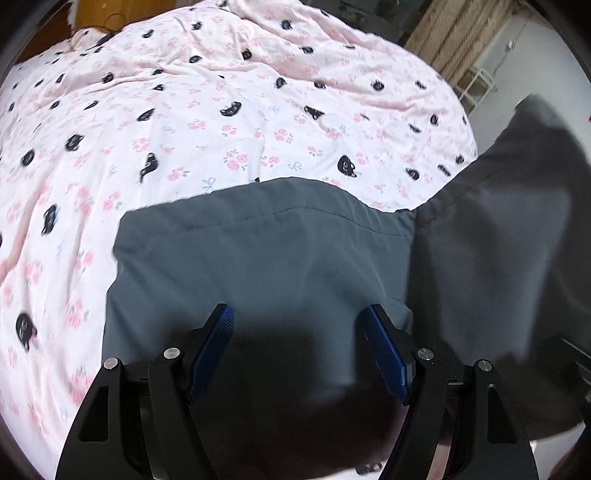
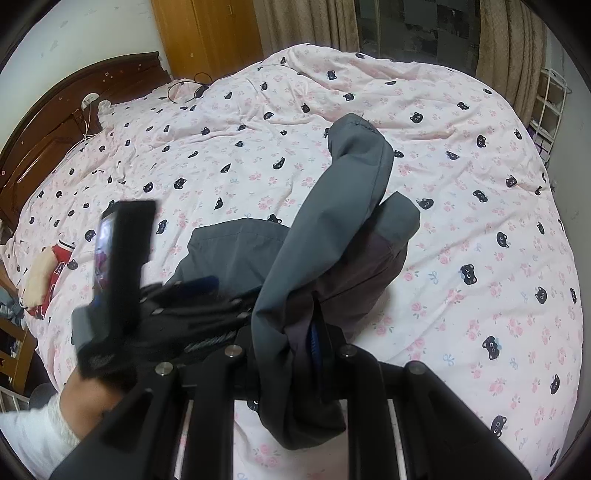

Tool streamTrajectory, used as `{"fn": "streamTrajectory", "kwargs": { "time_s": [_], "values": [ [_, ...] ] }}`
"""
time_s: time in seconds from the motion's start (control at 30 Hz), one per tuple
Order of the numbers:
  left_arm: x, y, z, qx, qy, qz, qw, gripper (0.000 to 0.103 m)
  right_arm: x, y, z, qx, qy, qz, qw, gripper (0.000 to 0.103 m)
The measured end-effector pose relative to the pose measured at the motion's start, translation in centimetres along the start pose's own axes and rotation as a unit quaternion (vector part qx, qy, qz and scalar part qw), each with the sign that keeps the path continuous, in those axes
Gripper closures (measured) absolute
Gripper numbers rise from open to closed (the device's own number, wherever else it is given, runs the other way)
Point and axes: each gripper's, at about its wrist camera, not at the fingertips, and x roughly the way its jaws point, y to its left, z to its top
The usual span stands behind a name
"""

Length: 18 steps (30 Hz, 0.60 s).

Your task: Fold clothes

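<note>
A grey garment [image 1: 266, 251] lies partly flat on the pink bedspread [image 1: 221, 122]. My left gripper [image 1: 300, 325] hovers just above it, its blue pads [image 1: 214, 347] wide open with nothing between them. At the right of that view, a darker part of the garment [image 1: 498, 258] rises off the bed. In the right wrist view my right gripper [image 2: 314, 343] is shut on a bunched fold of the grey garment [image 2: 332, 236], lifting it so a sleeve end [image 2: 360, 144] sticks up. The left gripper [image 2: 155, 299] appears there too, blurred, held by a gloved hand.
The bedspread [image 2: 461, 184], printed with black cats and pink flowers, covers the whole bed. A dark wooden headboard [image 2: 48, 140] and an orange cabinet [image 2: 207, 33] stand at the back left. Red and cream clothes [image 2: 48, 273] lie at the left edge. Curtains [image 2: 509, 44] hang at the right.
</note>
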Motion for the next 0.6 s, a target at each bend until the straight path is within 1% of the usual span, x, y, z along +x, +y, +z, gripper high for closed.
{"fn": "streamTrajectory", "kwargs": {
  "time_s": [0.1, 0.17, 0.3, 0.4, 0.6],
  "values": [
    [1.6, -0.1, -0.1, 0.011, 0.02, 0.009, 0.9997, 0.034, 0.0, 0.1, 0.0, -0.003, 0.001, 0.002, 1.0, 0.084],
    [2.4, -0.3, -0.3, 0.023, 0.023, 0.015, 0.9993, 0.034, 0.1, 0.1, 0.0, -0.004, 0.002, 0.003, 1.0, 0.084],
    [2.5, -0.3, -0.2, 0.026, 0.025, 0.016, 0.9992, 0.034, 0.2, 0.6, 0.0, -0.011, 0.003, 0.003, 1.0, 0.084],
    [2.0, -0.1, -0.1, 0.025, 0.021, 0.011, 0.9994, 0.034, 0.1, 1.1, 0.1, -0.017, 0.002, 0.002, 1.0, 0.084],
    [-0.5, 1.3, -0.5, 0.022, -0.011, 0.015, 0.9996, 0.034, -0.1, 2.1, 0.3, -0.03, 0.002, 0.002, 1.0, 0.084]
  ]
}}
